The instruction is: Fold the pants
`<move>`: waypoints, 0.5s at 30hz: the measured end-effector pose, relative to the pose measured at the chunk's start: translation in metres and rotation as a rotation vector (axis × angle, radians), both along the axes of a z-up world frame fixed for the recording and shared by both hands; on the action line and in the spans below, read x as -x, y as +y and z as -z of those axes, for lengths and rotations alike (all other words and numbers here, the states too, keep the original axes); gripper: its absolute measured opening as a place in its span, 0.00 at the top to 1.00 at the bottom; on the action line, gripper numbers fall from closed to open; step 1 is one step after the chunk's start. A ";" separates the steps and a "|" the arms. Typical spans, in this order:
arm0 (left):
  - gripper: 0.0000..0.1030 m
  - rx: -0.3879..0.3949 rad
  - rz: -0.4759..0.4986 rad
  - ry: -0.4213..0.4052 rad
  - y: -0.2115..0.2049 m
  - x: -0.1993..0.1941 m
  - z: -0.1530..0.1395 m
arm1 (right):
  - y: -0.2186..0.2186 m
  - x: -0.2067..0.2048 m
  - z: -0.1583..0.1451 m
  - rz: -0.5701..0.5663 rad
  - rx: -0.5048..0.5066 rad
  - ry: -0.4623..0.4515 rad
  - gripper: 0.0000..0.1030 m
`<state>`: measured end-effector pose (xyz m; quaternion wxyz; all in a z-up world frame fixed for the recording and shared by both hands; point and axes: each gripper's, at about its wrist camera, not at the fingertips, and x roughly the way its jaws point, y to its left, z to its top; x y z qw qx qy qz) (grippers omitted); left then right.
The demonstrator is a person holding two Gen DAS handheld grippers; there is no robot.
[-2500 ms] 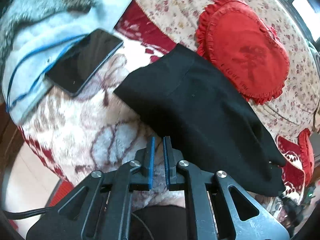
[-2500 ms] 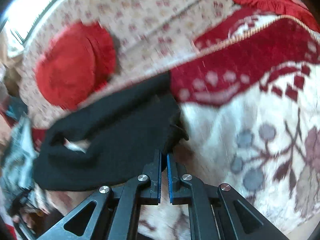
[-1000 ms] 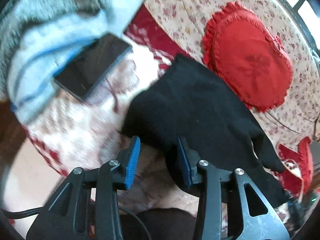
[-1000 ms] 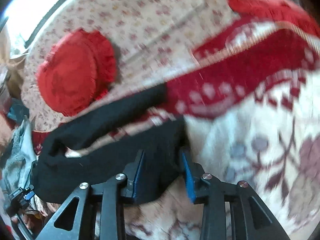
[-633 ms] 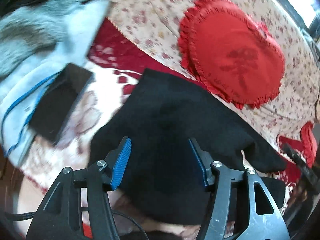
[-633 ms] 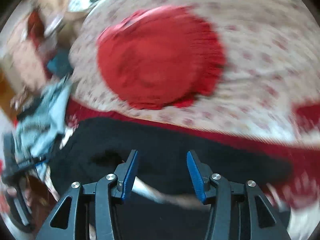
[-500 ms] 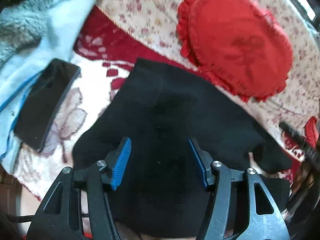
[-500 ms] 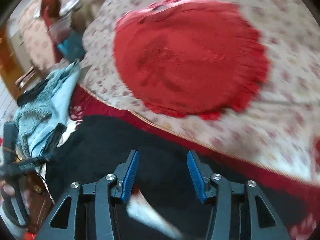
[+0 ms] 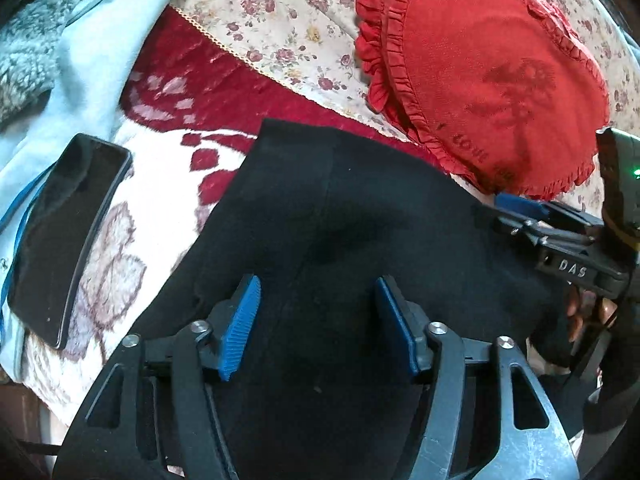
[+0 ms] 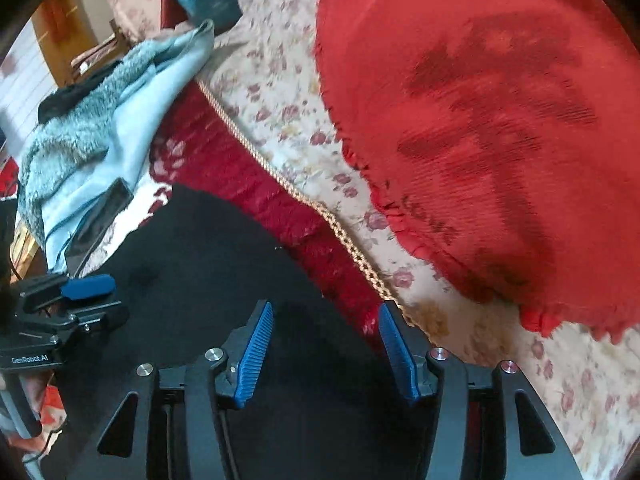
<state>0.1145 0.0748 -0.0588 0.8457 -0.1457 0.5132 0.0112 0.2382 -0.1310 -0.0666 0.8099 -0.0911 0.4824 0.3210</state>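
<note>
The left gripper (image 9: pixel 318 324) hangs with its blue-padded jaws spread wide and empty, directly over the near part of the folded black knit pants (image 9: pixel 340 208). The pants lie flat on the red-and-cream patterned blanket (image 9: pixel 160 176), their long axis running from near left to far right. The right gripper (image 10: pixel 324 346), equally wide and empty, sits over their far-right edge, probably nearer the free end. Beyond lies the red heart-shaped frilled cushion (image 9: pixel 488 72).
</note>
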 end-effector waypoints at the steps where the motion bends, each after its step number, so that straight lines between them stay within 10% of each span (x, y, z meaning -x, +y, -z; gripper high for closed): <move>1: 0.39 -0.003 0.000 -0.001 -0.001 -0.001 0.000 | 0.000 0.001 0.001 -0.006 -0.001 0.004 0.48; 8: 0.38 -0.017 0.004 -0.006 -0.003 -0.002 0.001 | 0.011 0.000 0.017 -0.033 -0.002 0.023 0.50; 15: 0.38 0.056 -0.011 -0.010 0.005 0.002 -0.001 | 0.020 0.024 0.005 -0.058 0.031 -0.073 0.83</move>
